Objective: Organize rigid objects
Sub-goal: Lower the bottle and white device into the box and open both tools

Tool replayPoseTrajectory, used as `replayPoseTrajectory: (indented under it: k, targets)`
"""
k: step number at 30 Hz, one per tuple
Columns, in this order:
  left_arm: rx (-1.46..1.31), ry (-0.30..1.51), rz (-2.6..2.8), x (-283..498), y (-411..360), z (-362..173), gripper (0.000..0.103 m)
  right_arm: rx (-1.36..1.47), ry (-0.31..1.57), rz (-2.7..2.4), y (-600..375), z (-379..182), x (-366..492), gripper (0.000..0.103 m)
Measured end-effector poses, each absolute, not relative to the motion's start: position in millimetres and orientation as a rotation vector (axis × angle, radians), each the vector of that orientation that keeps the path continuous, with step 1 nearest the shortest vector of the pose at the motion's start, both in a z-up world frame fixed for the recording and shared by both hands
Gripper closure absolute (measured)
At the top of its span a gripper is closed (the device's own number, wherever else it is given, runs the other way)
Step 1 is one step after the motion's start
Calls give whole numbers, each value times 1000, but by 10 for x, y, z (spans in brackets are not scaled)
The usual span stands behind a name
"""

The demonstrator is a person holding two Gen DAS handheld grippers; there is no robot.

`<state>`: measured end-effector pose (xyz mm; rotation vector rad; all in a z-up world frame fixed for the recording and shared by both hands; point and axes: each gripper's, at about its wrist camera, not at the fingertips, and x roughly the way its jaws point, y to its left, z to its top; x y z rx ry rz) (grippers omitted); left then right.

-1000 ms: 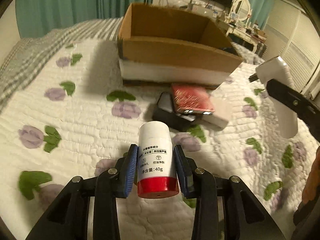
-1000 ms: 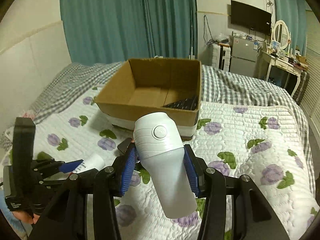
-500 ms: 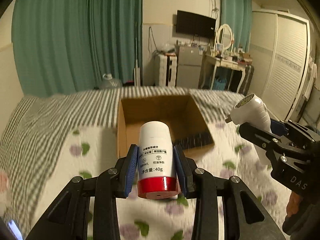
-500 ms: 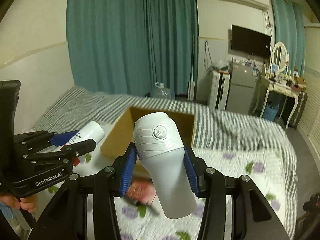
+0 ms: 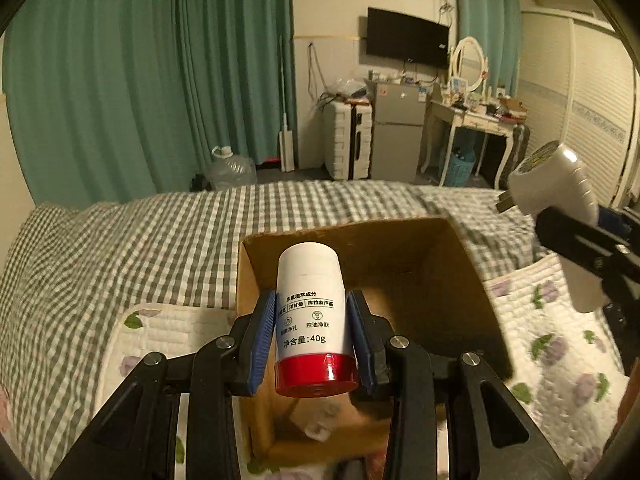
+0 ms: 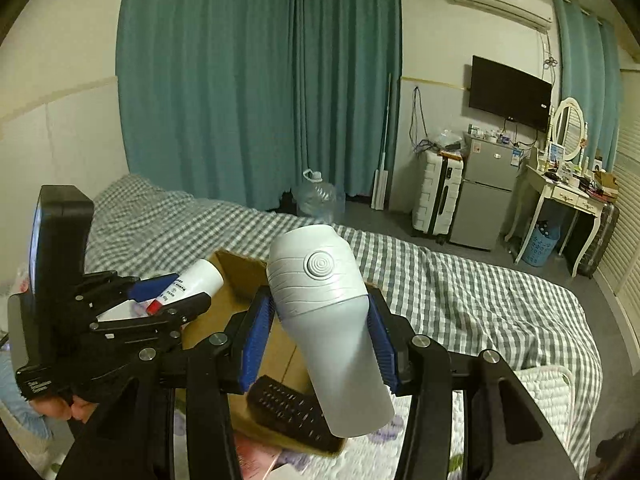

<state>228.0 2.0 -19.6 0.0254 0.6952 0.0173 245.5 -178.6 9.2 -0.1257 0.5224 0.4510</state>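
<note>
Above the open cardboard box (image 5: 472,280), my left gripper (image 5: 312,332) is clamped on a white tube with a red cap (image 5: 310,312), blue pads (image 5: 262,336) pressed flat against both its sides, red cap toward me, white end pointing out over the box. Printed text on its label reads 40g. Off to the right, my right gripper (image 6: 316,324) is closed around a white hair dryer (image 6: 328,320), squeezing the body just below the round ribbed button, handle slanting down toward me. From the left wrist view that hair dryer (image 5: 560,200) hangs beside the box's right wall, its plug prongs sticking out to the left. Down inside the box, the right wrist view shows a dark remote control (image 6: 292,412) lying on the cardboard floor beneath the dryer's handle. The box sits on a white quilt with purple flowers (image 5: 560,344), and a grey checked blanket (image 5: 132,248) covers the bed beyond it. Teal curtains (image 6: 260,80) hang behind, with a big water jug (image 6: 318,200) on the floor.
</note>
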Motion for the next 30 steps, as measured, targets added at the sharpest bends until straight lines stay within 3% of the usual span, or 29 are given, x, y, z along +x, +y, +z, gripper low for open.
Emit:
replayPoseTrajectory:
  k: [10,24,27,30]
  targets:
    - [9,745,10,2587,132,-575,63,-138,602,492,-1640,-324,2877,57]
    - [46,699,33,2518,145,-464,54,-172,630,572,-1364,-511,3212,55]
    - [48,699,31,2455,138,-452,52,-168,614,543,-1404,-527,3170,22]
    - [24,699,12,2311,138,-404,51,-157,585,508,-1525,-425,2995,22]
